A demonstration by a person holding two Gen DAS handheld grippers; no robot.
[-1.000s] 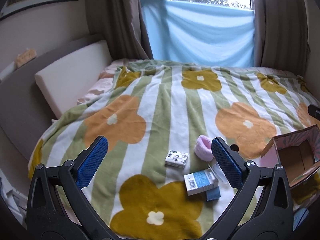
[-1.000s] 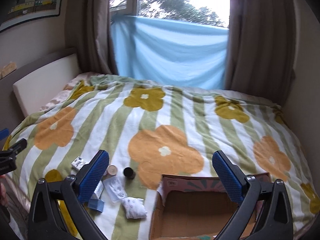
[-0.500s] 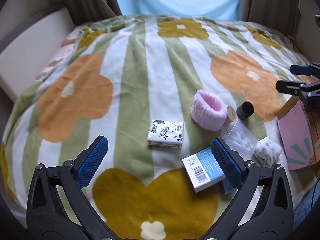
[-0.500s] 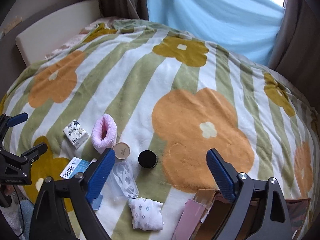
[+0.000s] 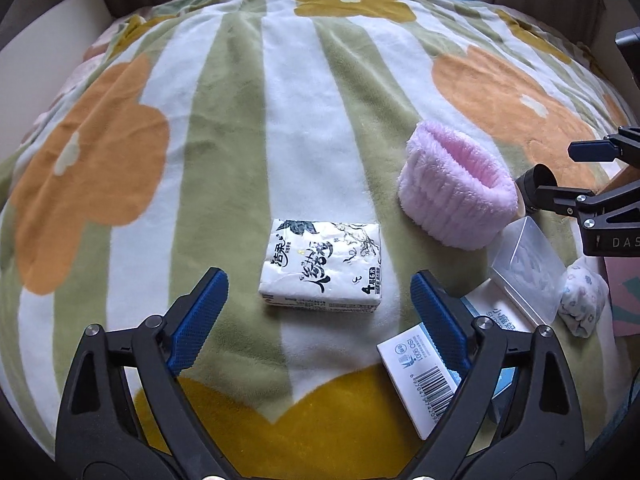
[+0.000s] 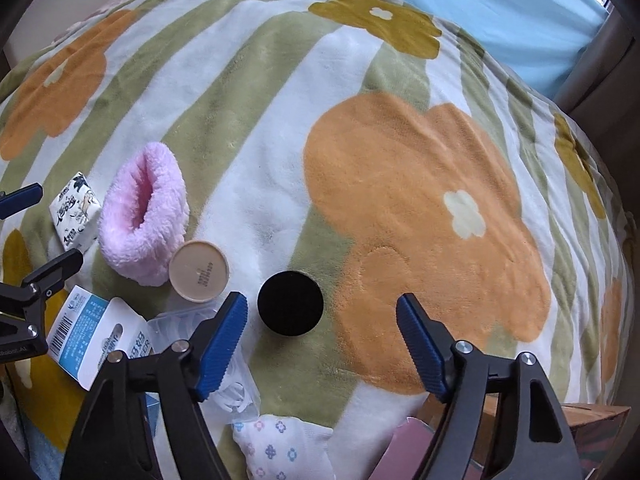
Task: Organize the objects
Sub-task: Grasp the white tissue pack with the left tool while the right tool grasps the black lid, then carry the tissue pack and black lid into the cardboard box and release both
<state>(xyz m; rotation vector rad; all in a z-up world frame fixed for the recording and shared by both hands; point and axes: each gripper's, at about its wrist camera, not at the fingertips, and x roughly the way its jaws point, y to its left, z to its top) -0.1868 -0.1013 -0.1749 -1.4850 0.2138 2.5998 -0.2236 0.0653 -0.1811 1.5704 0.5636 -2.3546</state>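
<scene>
A white tissue pack lies on the flowered blanket, just ahead of and between the blue pads of my left gripper. Its jaws are closing and the pads stand clear of the pack. My right gripper hangs over a black round jar, which sits between the fingers nearer the left pad. These jaws are closing too, without touching it. Beside the jar lie a beige round lid and a pink fluffy band.
A blue-and-white barcoded box, a clear plastic case and a small flower-print pouch lie at the right of the left view. An open cardboard box sits at the right wrist view's lower right. Curtains hang beyond the bed.
Both grippers have dropped toward the blanket and tipped downward, so the objects appear much larger. Both pairs of jaws have narrowed, the right more than the left.
</scene>
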